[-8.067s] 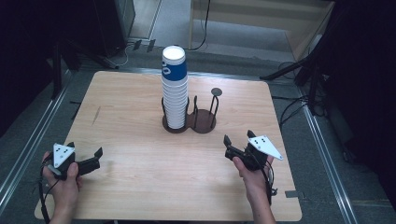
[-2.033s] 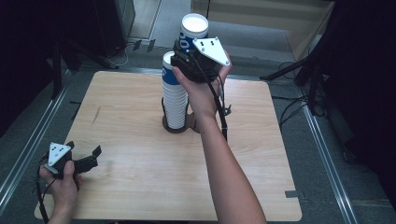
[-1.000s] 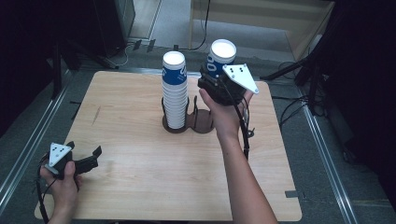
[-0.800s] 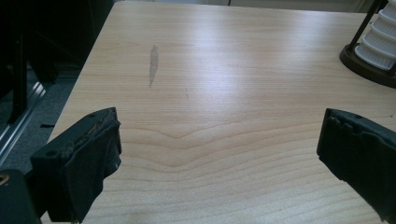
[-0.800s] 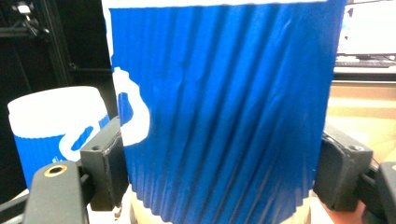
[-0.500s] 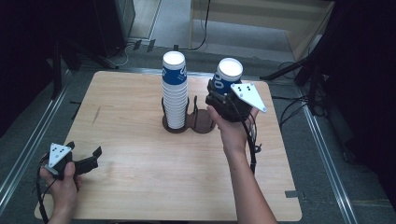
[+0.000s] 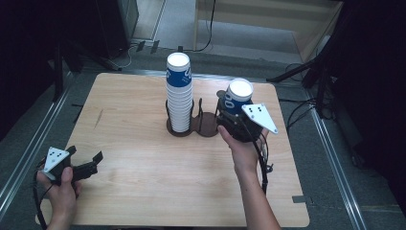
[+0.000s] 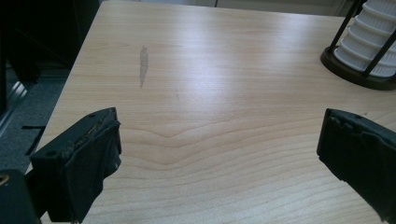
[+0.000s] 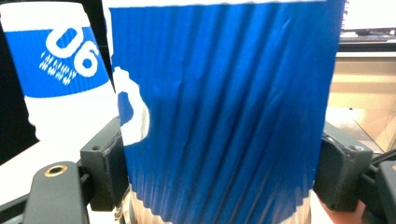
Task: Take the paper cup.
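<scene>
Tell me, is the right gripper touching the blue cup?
Touching. In the right gripper view both black jaws of the right gripper press against the ribbed sides of the blue cup, one on each side.

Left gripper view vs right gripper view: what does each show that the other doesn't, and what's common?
Left gripper view alone: the bare light wooden tabletop with a grey smudge, the dark round base of the wire cup holder, and the left gripper with jaws wide apart, nothing between them.

Right gripper view alone: the blue ribbed paper cup clamped between the right gripper jaws.

Both: the tall stack of white-and-blue paper cups, seen at its bottom in the left gripper view and at its top in the right gripper view.
</scene>
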Demonstrator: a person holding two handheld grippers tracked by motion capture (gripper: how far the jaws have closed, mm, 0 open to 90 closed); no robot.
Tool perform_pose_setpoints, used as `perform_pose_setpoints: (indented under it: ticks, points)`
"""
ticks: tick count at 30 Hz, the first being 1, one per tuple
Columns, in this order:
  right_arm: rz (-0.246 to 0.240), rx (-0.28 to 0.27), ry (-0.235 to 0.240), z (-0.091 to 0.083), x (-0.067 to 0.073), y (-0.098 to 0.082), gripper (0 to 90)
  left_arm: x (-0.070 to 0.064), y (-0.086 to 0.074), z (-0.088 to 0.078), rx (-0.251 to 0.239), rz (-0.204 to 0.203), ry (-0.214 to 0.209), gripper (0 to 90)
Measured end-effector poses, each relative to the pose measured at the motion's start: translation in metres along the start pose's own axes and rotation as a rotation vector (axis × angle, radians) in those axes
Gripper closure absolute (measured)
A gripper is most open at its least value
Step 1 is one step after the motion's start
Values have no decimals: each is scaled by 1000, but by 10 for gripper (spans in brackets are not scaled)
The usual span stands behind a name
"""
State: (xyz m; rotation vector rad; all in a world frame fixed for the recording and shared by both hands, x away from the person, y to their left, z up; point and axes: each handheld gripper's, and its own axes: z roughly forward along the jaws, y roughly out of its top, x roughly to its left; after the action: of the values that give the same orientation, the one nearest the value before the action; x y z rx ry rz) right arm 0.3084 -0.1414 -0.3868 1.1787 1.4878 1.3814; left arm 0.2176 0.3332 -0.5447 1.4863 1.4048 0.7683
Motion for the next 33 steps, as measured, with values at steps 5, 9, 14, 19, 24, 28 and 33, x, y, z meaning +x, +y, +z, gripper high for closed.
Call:
perform_pose_setpoints:
  ticks: [5,9,14,19,24,28,33]
  points:
    - [16,16,7,-14,-10,-16,196,-6,4,-2,-11,8,-44,6]
    - [28,37,4,-17,-14,-27,197,-17,10,-2,-12,55,-48,6]
    - [42,59,-1,-23,-19,-43,197,-35,19,0,0,88,-77,6]
    - [33,69,4,-26,-21,-54,198,-46,23,2,0,104,-98,6]
    - [27,112,24,-27,-20,-65,199,-60,35,6,-13,117,-129,6]
    - [35,121,39,-28,-18,-68,199,-71,46,10,-37,129,-151,6]
    - [18,128,49,-27,-12,-71,198,-85,60,17,-52,175,-171,6]
